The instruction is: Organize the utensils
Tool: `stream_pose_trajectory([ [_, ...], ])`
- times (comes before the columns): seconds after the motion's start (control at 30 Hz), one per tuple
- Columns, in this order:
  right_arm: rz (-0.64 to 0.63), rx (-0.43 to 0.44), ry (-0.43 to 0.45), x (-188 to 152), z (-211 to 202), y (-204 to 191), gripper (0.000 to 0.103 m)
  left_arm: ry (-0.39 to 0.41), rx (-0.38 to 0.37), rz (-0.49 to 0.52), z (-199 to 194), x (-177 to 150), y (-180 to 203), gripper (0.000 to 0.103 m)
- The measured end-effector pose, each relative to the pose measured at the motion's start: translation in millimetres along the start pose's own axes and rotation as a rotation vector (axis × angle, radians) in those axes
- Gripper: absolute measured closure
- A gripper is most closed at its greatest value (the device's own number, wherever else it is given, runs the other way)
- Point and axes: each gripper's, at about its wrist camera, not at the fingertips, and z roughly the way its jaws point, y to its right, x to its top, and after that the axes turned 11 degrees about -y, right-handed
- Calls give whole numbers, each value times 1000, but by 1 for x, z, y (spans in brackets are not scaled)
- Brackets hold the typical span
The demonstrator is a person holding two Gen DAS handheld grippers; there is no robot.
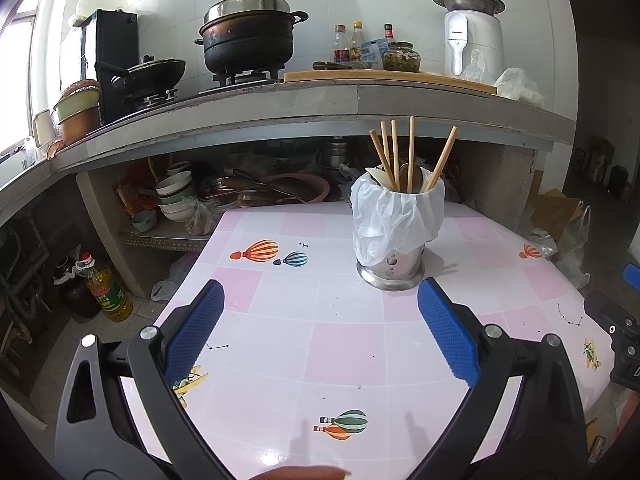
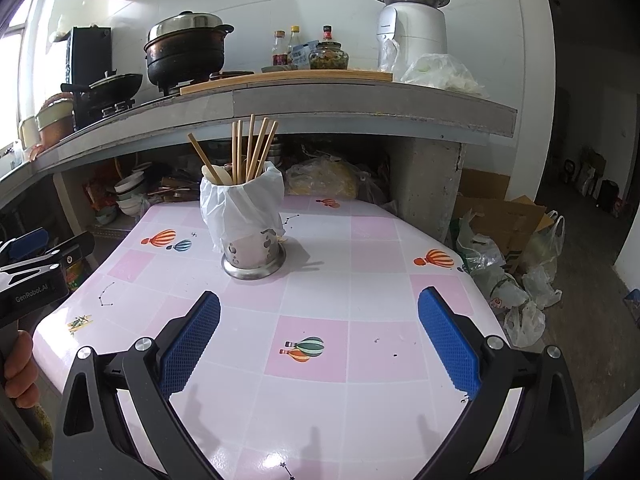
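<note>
A steel utensil holder (image 1: 391, 266) (image 2: 253, 254) with a white plastic bag draped over its rim stands on the pink and white table (image 1: 344, 344) (image 2: 372, 292). Several wooden chopsticks (image 1: 410, 152) (image 2: 250, 148) and a pale spoon (image 2: 218, 174) stick up out of it. My left gripper (image 1: 320, 332) is open above the table, short of the holder, with nothing between its blue pads. My right gripper (image 2: 320, 336) is open too, empty, with the holder ahead to its left. The left gripper's body (image 2: 36, 276) shows at the left edge of the right wrist view.
Behind the table runs a grey counter (image 1: 320, 104) with a black pot (image 1: 248, 36), a wok (image 1: 154, 70), sauce bottles (image 1: 348, 42) and a white appliance (image 1: 472, 40). Bowls (image 1: 174, 196) sit on the shelf below. An oil bottle (image 1: 106, 292) stands on the floor at left; cardboard and bags (image 2: 512, 240) lie at right.
</note>
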Motion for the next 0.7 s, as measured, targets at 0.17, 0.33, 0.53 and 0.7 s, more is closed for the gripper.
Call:
stream_pose_trajectory([
  [0.17,-1,1,1,0,0,0,7,0,-1,0,0,0,0,9],
  [0.33,0,1,0,0,0,-1,7,0,-1,3,0,0,-1,9],
  [0.53,-1,1,0,0,0,-1,7,-1,0,3,0,0,-2,9],
  [0.7,0,1,0,0,0,0,7,0,-1,3,0,0,0,9],
])
